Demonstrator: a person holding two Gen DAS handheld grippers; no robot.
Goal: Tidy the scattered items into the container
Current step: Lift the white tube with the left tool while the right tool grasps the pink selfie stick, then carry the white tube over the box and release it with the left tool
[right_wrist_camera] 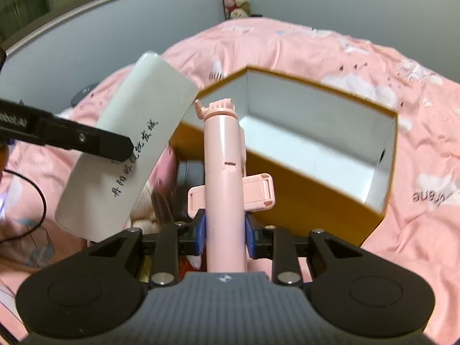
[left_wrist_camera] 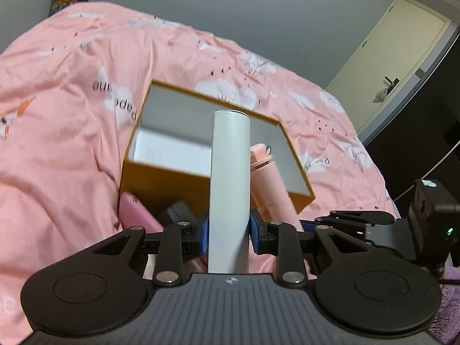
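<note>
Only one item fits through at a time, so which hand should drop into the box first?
Probably right: its gripper holds the pink stick nearer the open box.

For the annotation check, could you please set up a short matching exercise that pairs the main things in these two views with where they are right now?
Things:
1. white tube
2. pink stick
3. orange box
4. small pink case

Places:
A. lying on the bed against the box's near wall
B. open-topped on the pink bedspread
C. clamped in the left gripper
D. clamped in the right gripper

Pairs: 1-C, 2-D, 3-B, 4-A
</note>
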